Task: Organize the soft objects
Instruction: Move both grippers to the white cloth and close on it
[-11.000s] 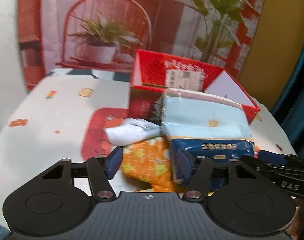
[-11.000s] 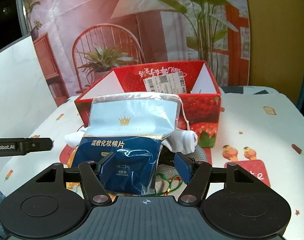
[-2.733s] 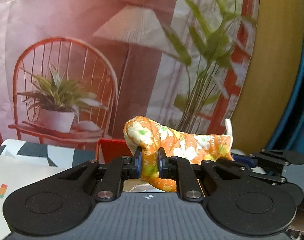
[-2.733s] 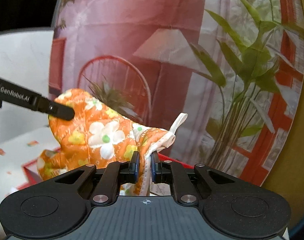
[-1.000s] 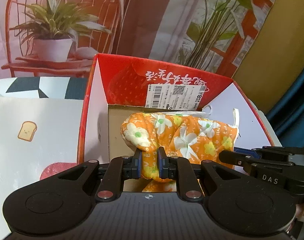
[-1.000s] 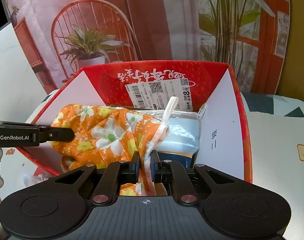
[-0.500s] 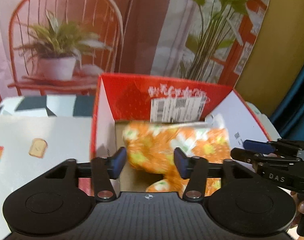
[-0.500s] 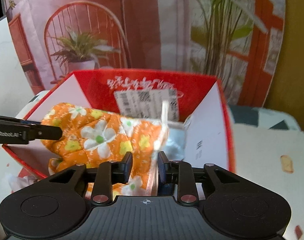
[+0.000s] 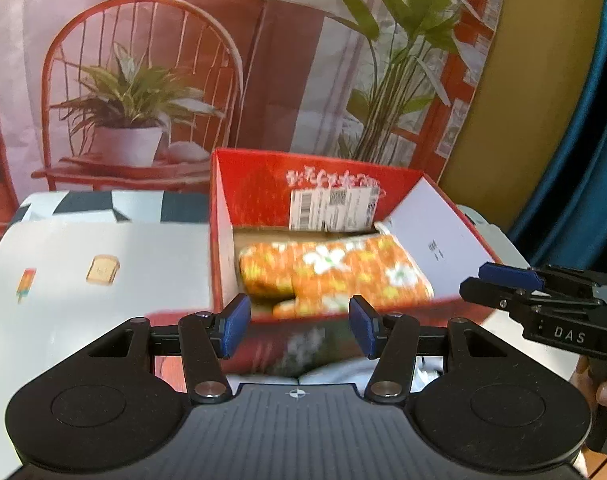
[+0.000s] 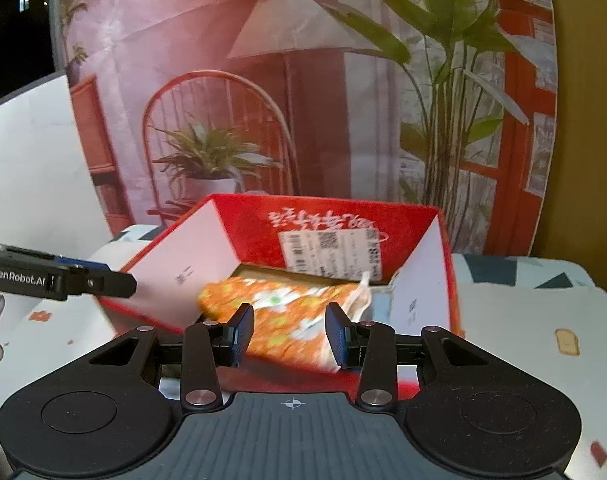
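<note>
A round table (image 9: pixel 75 240), covered with a white cloth printed with toast and ice-lolly motifs, carries an open red box (image 9: pixel 259 184) set before a painted backdrop of a chair, a lamp and potted plants. The box's white inner flaps lean outward on both sides, leaving its mouth wide to approach from above and from the near side; its low front wall is the one edge the grippers must clear. Bare cloth lies to the left of the box in the left wrist view and to the right of it in the right wrist view, with the table rim beyond.

Inside the box rests the orange floral oven mitt (image 9: pixel 335 272), lying flat across the floor, its white hanging loop toward the right-hand flap. A pale blue packet (image 10: pixel 377 298) shows just behind it in the right wrist view.

Packing appears well advanced: two soft items sit in the box. Pale cloth, blurred, shows on the table just under the left gripper, so some work may remain.

The left gripper (image 9: pixel 297 322) stands about half open and empty, hovering in front of the box's near wall. The right gripper (image 10: pixel 289 330) has just been parting its jaws, now narrowly open, nothing pinched; the mitt lies beyond them.
</note>
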`<state>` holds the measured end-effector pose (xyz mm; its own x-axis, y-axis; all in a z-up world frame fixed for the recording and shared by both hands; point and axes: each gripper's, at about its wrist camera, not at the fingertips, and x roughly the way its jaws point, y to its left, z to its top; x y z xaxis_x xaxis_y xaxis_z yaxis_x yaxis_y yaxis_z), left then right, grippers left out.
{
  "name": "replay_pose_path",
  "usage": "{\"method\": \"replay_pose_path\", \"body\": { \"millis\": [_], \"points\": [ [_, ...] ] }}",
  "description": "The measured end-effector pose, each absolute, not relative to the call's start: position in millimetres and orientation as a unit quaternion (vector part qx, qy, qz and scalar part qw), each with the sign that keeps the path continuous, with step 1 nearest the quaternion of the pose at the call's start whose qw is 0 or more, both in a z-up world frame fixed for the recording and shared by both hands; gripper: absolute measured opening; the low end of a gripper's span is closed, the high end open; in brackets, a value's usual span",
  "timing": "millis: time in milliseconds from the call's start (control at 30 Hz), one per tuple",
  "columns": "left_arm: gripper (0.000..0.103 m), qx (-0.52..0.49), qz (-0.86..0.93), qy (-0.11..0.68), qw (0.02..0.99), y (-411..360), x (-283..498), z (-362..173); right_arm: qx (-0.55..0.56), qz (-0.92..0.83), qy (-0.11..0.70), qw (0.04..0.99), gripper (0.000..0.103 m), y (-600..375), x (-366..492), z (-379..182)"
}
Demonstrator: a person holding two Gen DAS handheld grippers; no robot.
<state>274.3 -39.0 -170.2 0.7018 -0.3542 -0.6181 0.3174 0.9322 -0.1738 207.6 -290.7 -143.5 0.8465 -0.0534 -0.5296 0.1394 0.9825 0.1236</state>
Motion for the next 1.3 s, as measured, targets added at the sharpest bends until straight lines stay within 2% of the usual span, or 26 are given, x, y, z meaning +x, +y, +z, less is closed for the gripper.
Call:
{"method": "replay_pose_path", "body": {
  "millis": [533,1233,1300],
  "points": [
    [0.057,-0.060,-0.150,0.364,0.917,-16,231,-202,0.080,-0.034,0.295,0.952,0.037,-251,162,-174],
    [0.057,-0.103,-0.086,0.396,0.909,23,238,-225,0.134,-0.102,0.301,0.938,0.037,-290,135,-201],
    [0.057,-0.107,-0.084,0.400,0.906,24,241,-228,0.137,-0.107,0.298,0.939,0.040,-294,135,-201]
  ]
}}
